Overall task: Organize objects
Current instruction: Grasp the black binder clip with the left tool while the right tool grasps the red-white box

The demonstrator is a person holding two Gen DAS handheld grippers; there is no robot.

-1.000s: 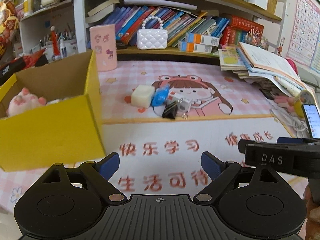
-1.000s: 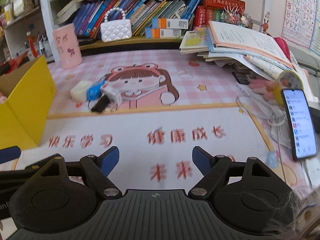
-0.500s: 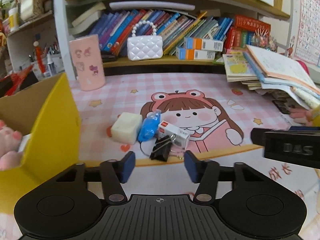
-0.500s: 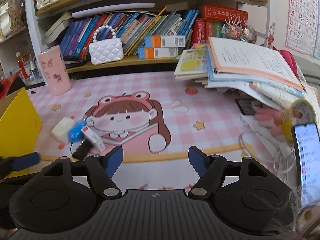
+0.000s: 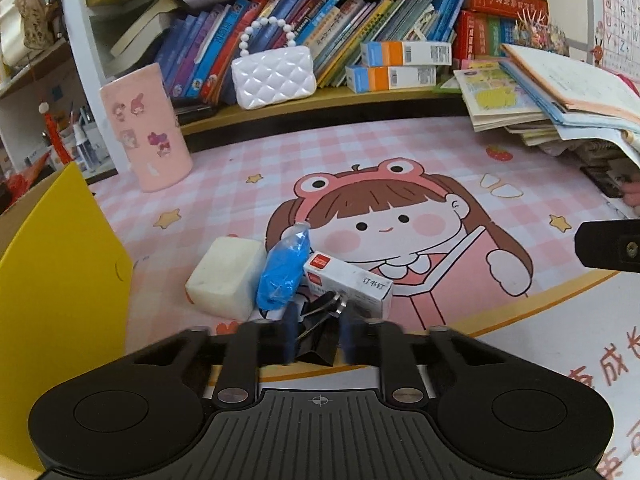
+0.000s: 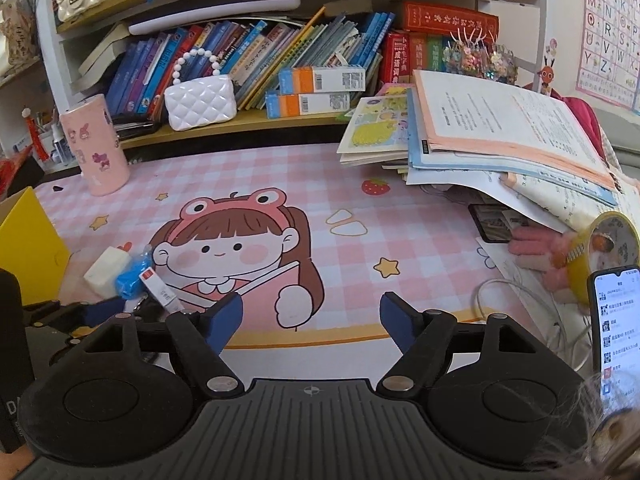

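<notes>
A small pile lies on the pink mat: a white block (image 5: 226, 276), a blue wrapped packet (image 5: 284, 270), a white staple box (image 5: 352, 284) and a black binder clip (image 5: 320, 336). My left gripper (image 5: 318, 336) has its blue fingers close on either side of the binder clip; they are blurred and I cannot tell if they grip it. The yellow box (image 5: 60, 292) stands just left. My right gripper (image 6: 312, 320) is open and empty over the mat, right of the pile (image 6: 132, 280).
A pink cup (image 5: 146, 128) stands at the back left. A bookshelf with a white purse (image 5: 272, 72) runs along the back. Stacked open books (image 6: 500, 136), a phone (image 6: 616, 320), cables and a tape roll (image 6: 608, 244) crowd the right side.
My left gripper moved forward to the pile and its fingers closed in around the binder clip. My right gripper moved forward over the mat and stayed open.
</notes>
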